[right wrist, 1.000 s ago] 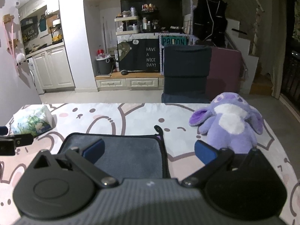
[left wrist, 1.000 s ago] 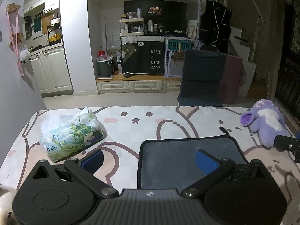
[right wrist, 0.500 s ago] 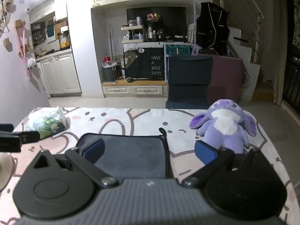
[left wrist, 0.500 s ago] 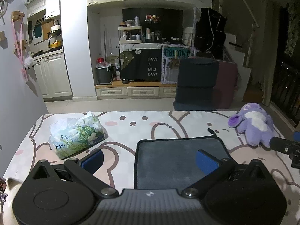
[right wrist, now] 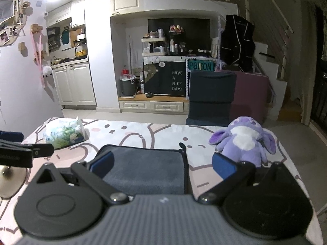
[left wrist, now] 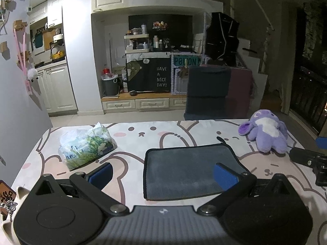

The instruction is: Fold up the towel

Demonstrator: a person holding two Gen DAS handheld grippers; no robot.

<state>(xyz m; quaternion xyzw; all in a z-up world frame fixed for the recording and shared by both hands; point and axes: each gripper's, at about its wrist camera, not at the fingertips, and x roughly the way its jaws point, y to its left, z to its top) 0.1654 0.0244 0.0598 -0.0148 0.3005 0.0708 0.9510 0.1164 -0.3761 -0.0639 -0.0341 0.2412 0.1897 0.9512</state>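
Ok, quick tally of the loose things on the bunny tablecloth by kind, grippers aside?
Grey towel: 1
Tissue pack: 1
Purple plush toy: 1
Total: 3. The objects cut off at the left edge of both views are too unclear to count.

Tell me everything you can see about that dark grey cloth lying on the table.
The dark grey towel with black stitched edging looks soft and plush, roughly rectangular. It lies flat on the bunny-print tablecloth, apparently already folded, with a small black hanging loop at its far right corner. Neither open gripper grips it. It lies between a tissue pack and a purple plush toy, touching neither.
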